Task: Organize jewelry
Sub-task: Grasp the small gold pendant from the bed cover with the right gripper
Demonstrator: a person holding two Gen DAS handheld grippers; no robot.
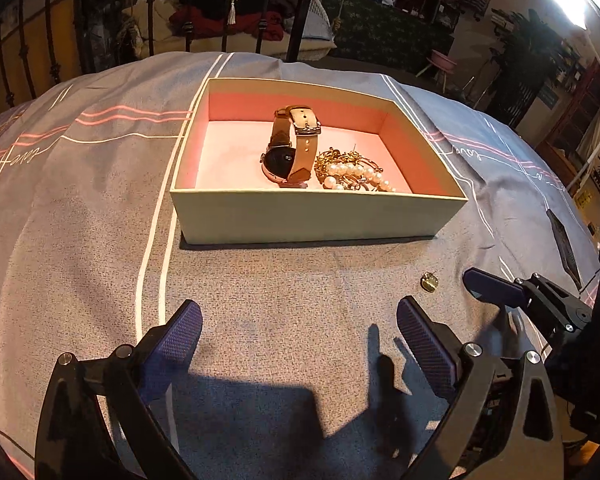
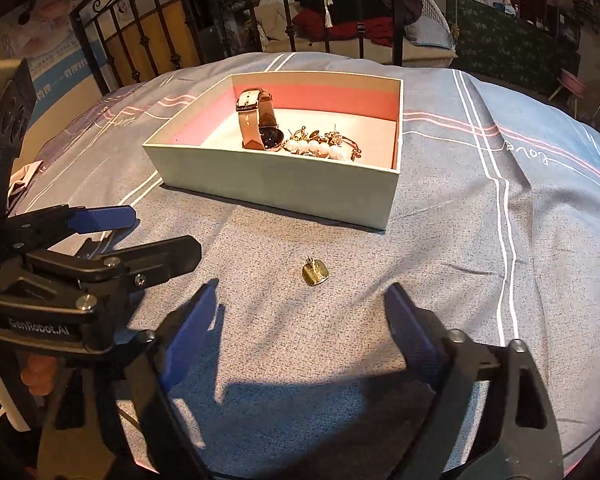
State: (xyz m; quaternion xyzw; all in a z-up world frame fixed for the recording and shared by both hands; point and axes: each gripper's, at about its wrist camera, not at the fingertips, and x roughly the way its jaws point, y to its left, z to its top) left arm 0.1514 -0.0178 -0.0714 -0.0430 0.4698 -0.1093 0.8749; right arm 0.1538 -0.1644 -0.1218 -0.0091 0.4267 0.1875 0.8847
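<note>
1. The right tongs (image 2: 300, 320) gape wide and empty, low over the bed (image 2: 440, 240).
2. A gold earring (image 2: 315, 273) lies on the cover just ahead of them, between the lines of their fingers, touching neither.
3. The left tongs (image 1: 300, 328) are also spread and empty; the earring (image 1: 429, 281) sits off their right finger.
4. Farther out, the box (image 2: 276, 184) holds a watch (image 2: 256, 120) and pearls (image 2: 316, 146).
</note>
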